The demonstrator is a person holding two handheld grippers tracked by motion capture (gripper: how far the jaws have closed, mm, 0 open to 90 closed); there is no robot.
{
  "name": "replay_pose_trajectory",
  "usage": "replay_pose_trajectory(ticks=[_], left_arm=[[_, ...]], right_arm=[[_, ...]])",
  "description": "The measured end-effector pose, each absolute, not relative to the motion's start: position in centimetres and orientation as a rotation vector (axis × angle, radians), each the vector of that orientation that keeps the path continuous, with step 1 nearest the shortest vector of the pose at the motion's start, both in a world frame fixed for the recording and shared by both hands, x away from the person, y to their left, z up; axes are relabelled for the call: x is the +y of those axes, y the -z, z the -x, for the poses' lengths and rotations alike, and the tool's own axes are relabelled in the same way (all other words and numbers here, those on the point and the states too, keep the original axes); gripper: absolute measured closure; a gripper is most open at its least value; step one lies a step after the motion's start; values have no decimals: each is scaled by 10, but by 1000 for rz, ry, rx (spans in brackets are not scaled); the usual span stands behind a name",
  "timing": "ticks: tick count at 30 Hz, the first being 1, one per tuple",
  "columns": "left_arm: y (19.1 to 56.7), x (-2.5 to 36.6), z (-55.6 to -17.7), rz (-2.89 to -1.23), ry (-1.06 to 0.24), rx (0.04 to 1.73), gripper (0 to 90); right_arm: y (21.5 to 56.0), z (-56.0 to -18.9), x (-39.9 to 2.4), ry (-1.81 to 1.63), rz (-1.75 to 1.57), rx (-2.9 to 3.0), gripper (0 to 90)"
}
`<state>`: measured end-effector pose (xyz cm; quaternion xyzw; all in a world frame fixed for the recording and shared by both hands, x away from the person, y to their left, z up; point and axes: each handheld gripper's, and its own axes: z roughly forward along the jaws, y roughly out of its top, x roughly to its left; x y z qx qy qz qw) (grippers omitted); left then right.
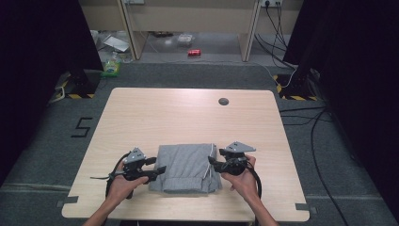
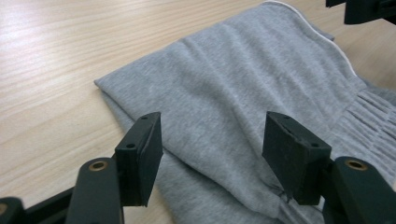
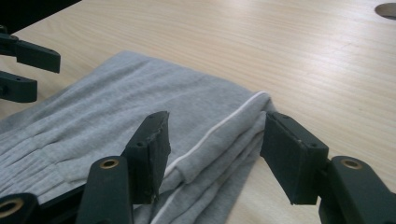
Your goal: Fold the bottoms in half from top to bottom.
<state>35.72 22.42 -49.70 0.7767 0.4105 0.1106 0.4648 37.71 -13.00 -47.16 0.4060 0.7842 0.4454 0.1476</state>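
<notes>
Table (image 1: 188, 113): The big wooden table is in front of you. It has a small round hole (image 1: 223, 101) near the far edge.

Grey clothes (image 1: 187, 168): The grey clothes lie folded in a neat pile on the near part of the table, right between your two hands. A stretchy band is at the near end and a thin white line (image 3: 219, 127) runs down the right side.

Left gripper (image 2: 212, 154): Your left gripper has its jaws apart. It sits over the left edge of the pile. It is not pinching the cloth.

Right gripper (image 3: 215, 151): Your right gripper has its jaws apart too. It is over the right edge, by the white line. Nothing is pinched.

Done so far: The pile looks folded a few times already, small and tidy.

Left to do: I think you may want one more fold, or to lift the pile away. For that you would need to close both grippers on the edges first.
</notes>
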Motion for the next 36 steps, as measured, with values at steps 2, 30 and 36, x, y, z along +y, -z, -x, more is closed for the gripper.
replay_pose_trajectory(ticks=[2, 30, 36], left_arm=[[496, 225, -360, -1903, -276, 1013, 370], [494, 227, -404, -1941, -271, 1104, 353], [501, 229, -411, -1946, -262, 1129, 346]], right_arm=[[472, -379, -133, -1276, -1180, 2246, 417], [475, -426, -132, -1217, -1248, 2246, 402], [475, -427, -133, -1224, -1258, 2247, 398]])
